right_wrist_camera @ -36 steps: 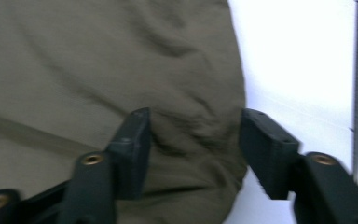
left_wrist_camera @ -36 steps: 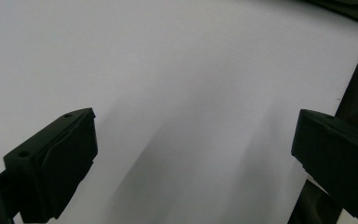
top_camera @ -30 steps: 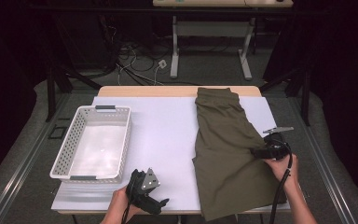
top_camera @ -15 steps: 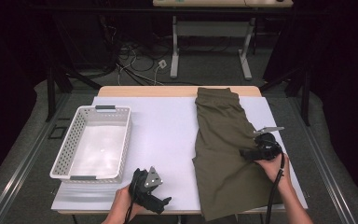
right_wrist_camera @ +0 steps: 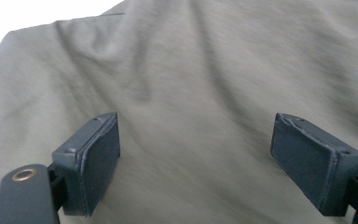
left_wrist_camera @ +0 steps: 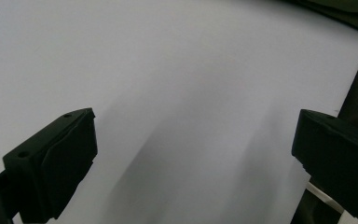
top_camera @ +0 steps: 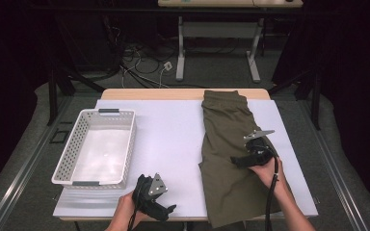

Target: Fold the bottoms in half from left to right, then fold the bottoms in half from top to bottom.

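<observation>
Olive-green shorts (top_camera: 229, 159) lay lengthwise on the right of the white table (top_camera: 173, 139), the near hem overhanging. Since a second before, the right gripper (top_camera: 235, 161) had slid left over the cloth, its jaws just opening wide, nothing between them, likely regrasping. The left gripper (top_camera: 169, 210) gaped empty, near edge.

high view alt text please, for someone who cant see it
A person's right gripper hovers open over olive green shorts laid flat on the right of a white table. The left gripper rests near the front edge, open and holding nothing, beside an empty white basket on the left.
</observation>
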{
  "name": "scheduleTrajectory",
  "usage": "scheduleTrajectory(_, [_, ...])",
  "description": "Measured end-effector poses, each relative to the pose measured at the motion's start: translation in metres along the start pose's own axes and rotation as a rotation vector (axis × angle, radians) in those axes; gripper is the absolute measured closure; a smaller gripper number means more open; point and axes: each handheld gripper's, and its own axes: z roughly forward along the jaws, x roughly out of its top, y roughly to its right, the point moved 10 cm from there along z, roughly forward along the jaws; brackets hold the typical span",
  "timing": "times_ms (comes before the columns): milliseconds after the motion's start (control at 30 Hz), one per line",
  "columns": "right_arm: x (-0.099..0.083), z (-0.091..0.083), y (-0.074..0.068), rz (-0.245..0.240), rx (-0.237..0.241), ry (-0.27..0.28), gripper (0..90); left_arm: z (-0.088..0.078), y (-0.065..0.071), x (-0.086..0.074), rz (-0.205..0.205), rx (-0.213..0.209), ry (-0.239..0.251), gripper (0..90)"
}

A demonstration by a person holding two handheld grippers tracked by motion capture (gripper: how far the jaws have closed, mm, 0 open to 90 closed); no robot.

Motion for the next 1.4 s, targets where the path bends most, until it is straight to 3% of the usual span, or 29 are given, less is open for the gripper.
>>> scheduleTrajectory(667, [0.024,0.014,-0.042,-0.078,0.074,-0.004,15.3,-0.004,-0.002,-0.002,-0.002,0.000,0.004,0.0])
scheduleTrajectory(967, [0.030,0.023,-0.060,-0.096,0.087,-0.041,15.4,-0.002,-0.001,-0.002,-0.006,0.000,0.004,0.0])
scheduleTrajectory(1400, [0.037,0.038,-0.066,-0.122,0.079,-0.087,15.9,-0.003,-0.002,-0.003,-0.001,0.004,0.002,0.0])
